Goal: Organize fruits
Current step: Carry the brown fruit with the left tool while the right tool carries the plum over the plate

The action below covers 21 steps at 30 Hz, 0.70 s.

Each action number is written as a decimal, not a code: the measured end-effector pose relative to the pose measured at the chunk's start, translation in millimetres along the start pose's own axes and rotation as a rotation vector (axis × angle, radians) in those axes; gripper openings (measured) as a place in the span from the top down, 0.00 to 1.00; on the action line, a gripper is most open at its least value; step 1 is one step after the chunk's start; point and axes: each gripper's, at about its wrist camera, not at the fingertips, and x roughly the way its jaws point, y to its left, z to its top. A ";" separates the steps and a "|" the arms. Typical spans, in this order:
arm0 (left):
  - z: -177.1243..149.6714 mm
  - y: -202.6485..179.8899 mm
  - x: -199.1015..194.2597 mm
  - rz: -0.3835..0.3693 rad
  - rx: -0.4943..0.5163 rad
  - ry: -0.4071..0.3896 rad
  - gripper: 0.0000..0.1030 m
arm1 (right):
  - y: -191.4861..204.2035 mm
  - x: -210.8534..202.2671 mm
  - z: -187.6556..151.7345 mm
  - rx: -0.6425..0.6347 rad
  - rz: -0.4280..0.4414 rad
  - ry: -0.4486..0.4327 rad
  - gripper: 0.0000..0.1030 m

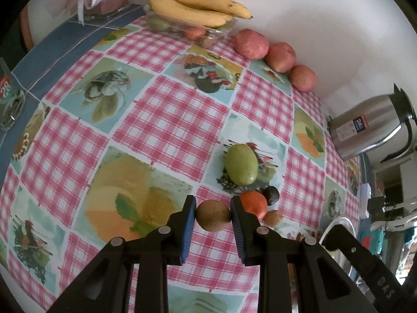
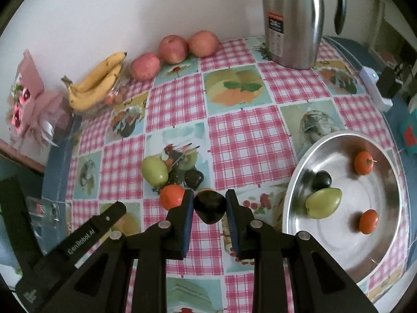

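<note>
My table is the biggest thing here, with a pink checked cloth with fruit pictures on it. At the far side, by the white wall, stands a tall shiny steel jug.

On my right sits a big round metal bowl. Inside it are a green fruit, a dark plum touching it, and two small oranges well apart from each other.

Far back on the left, a bunch of bananas lies on top of a clear plastic box with some small fruits inside; I cannot tell which ones. Beside the box, three red apples sit in a row along the wall.

In the middle of the table a little group of fruit waits: a green fruit, a small orange, a dark plum and a little brown fruit. They lie close together, right in front of both my grippers.

My left gripper is pinching a brown round fruit between its blue pads. The orange sits just beside its right finger.

My right gripper is pinching a dark plum, held up above the cloth. The other orange is just beside its left finger. The bowl is off to the right of it.
</note>
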 end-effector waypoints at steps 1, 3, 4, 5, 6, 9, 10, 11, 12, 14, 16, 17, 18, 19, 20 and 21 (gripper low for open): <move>-0.6 -2.8 1.4 -0.005 0.005 0.006 0.71 | -4.3 0.0 1.0 0.006 -0.010 -0.001 0.75; -2.1 -8.8 4.8 -0.015 0.017 0.019 0.71 | -15.3 0.7 2.2 0.023 -0.029 0.004 0.75; -3.4 -12.1 6.2 -0.020 0.024 0.026 0.71 | -22.3 1.9 2.5 0.035 -0.031 0.011 0.75; -5.5 -16.4 7.4 -0.026 0.032 0.033 0.71 | -27.4 2.8 2.6 0.046 -0.033 0.017 0.75; -7.5 -20.1 7.5 -0.029 0.040 0.038 0.71 | -34.3 3.5 2.8 0.059 -0.039 0.023 0.75; -15.2 -36.0 6.9 -0.030 0.082 0.040 0.71 | -56.1 2.3 3.1 0.102 -0.075 0.029 0.75; -17.3 -40.3 6.6 -0.033 0.092 0.041 0.71 | -62.9 0.7 2.8 0.114 -0.086 0.028 0.75; -19.8 -45.7 6.3 -0.039 0.105 0.044 0.71 | -70.7 -1.2 2.5 0.129 -0.099 0.026 0.75; -22.1 -50.9 6.2 -0.047 0.115 0.047 0.71 | -79.0 -3.5 2.1 0.146 -0.114 0.023 0.75; -27.8 -62.1 6.4 -0.068 0.140 0.058 0.71 | -93.7 -7.4 1.7 0.174 -0.138 0.018 0.75; -33.8 -73.0 6.6 -0.086 0.164 0.069 0.71 | -110.9 -11.1 1.4 0.211 -0.148 0.020 0.75; -37.0 -79.3 6.6 -0.093 0.178 0.072 0.71 | -117.5 -12.8 0.9 0.228 -0.148 0.019 0.75; -40.5 -85.9 6.3 -0.096 0.196 0.074 0.71 | -125.0 -14.9 0.3 0.248 -0.149 0.018 0.75; -43.5 -91.1 6.0 -0.097 0.211 0.074 0.71 | -132.4 -16.9 -0.3 0.265 -0.152 0.017 0.75; -47.5 -97.9 5.4 -0.100 0.229 0.074 0.71 | -140.4 -19.2 -1.2 0.284 -0.158 0.016 0.75; -52.5 -105.2 5.1 -0.106 0.250 0.077 0.71 | -148.4 -21.4 -2.0 0.303 -0.168 0.016 0.75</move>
